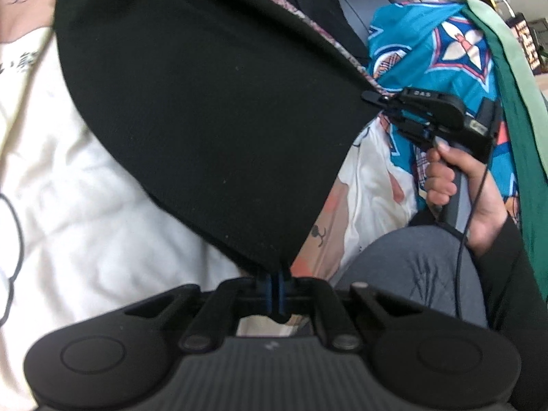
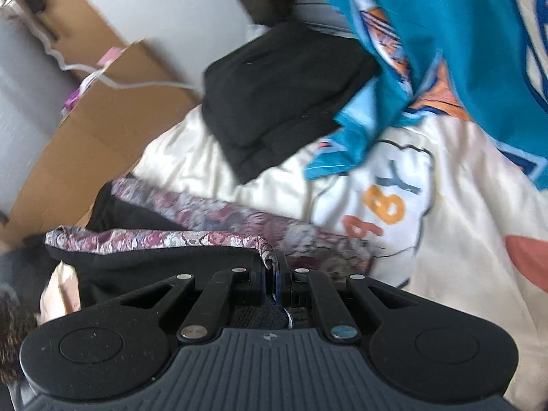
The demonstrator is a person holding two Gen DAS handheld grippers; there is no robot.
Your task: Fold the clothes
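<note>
A black garment [image 1: 205, 109] with a floral-patterned trim [image 1: 328, 44] hangs stretched in the air over a cream bedspread [image 1: 85, 205]. My left gripper [image 1: 277, 274] is shut on its lower corner. In the left wrist view my right gripper [image 1: 375, 97], held by a hand [image 1: 455, 185], is shut on the trimmed corner at the right. The right wrist view shows the same right gripper [image 2: 274, 274] pinching the floral trim [image 2: 154, 239], with the black cloth [image 2: 144, 267] sagging to its left.
A teal patterned garment [image 1: 428, 51] and a green cloth [image 1: 507, 78] lie piled at the right. A folded black stack [image 2: 284, 96] sits on the printed cream bedspread [image 2: 445, 239]. A cardboard box [image 2: 102, 130] stands beside the bed. The person's grey-clad knee [image 1: 411, 274] is near.
</note>
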